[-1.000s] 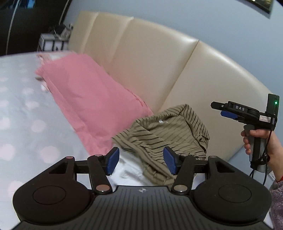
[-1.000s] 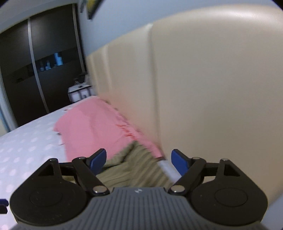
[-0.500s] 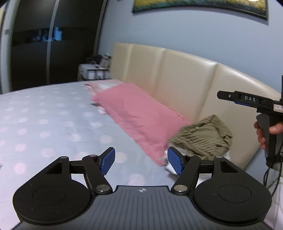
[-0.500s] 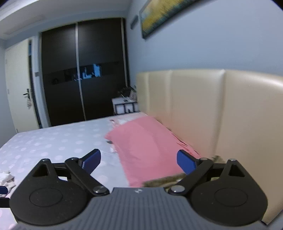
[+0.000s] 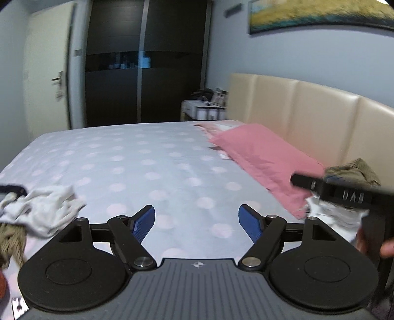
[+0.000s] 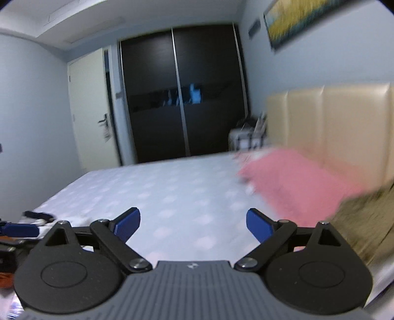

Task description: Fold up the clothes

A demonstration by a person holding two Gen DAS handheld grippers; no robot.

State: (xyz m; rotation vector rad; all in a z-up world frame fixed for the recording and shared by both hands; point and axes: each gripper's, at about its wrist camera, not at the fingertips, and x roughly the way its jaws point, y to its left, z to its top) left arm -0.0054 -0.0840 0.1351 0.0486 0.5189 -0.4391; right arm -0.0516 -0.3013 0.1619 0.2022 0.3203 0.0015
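My left gripper (image 5: 196,222) is open and empty above the dotted bed sheet (image 5: 147,167). A crumpled white garment (image 5: 41,209) lies at the left edge, with a tan knitted piece (image 5: 9,240) below it. An olive striped garment (image 5: 354,171) rests against the headboard at the right, on a white cloth (image 5: 335,219). The right gripper (image 5: 344,194) crosses in front of it, held by a hand (image 5: 386,251). In the right wrist view my right gripper (image 6: 193,222) is open and empty, with the olive garment (image 6: 364,221) blurred at its right.
A pink pillow (image 5: 266,157) lies along the cream headboard (image 5: 320,115). A dark wardrobe (image 6: 182,96) and a door (image 6: 91,110) stand beyond the bed's far side. A small white stand (image 5: 204,108) sits by the headboard's far end. A painting (image 5: 320,14) hangs above.
Both grippers swung left, away from the olive striped garment by the headboard, toward the open bed. The white garment at the left has come into view. Both stayed open.
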